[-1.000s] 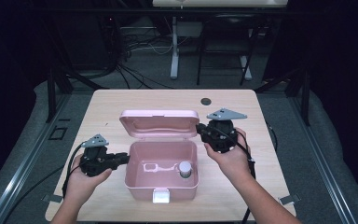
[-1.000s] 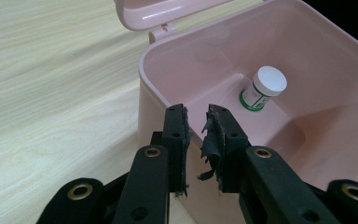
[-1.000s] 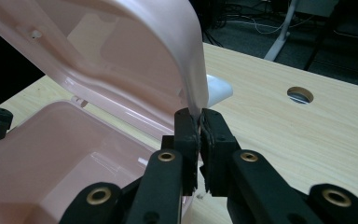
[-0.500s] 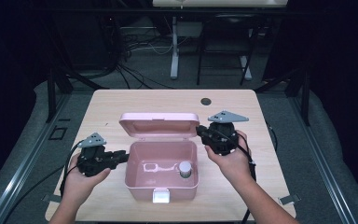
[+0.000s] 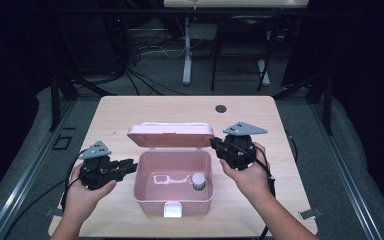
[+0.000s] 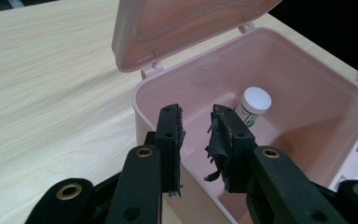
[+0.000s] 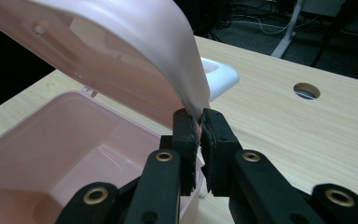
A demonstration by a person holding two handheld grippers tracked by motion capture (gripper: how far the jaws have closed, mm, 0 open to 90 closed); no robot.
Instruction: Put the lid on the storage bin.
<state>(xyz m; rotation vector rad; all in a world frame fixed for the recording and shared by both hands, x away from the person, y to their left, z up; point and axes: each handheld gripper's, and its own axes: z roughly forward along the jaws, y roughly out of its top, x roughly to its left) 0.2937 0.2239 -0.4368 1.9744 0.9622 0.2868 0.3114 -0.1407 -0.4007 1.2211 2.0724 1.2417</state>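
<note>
We see pink box [image 5: 174, 192] mid-table, lid [image 7: 135, 56] raised; right gripper [image 7: 199, 122] clamps lid's edge; left gripper [image 6: 196, 128], jaws just been opening, nothing between, at box's left wall; bottle [image 6: 253, 104] inside.

The worktop [image 5: 130, 115] is viewed from above and in front; the pink box [image 5: 172, 172] is framed closely by both gripper views, from opposite sides.

Raised lid [image 5: 170, 135] overhangs the box [image 5: 174, 200] — bottle [image 5: 198, 180] blocks one corner.
</note>
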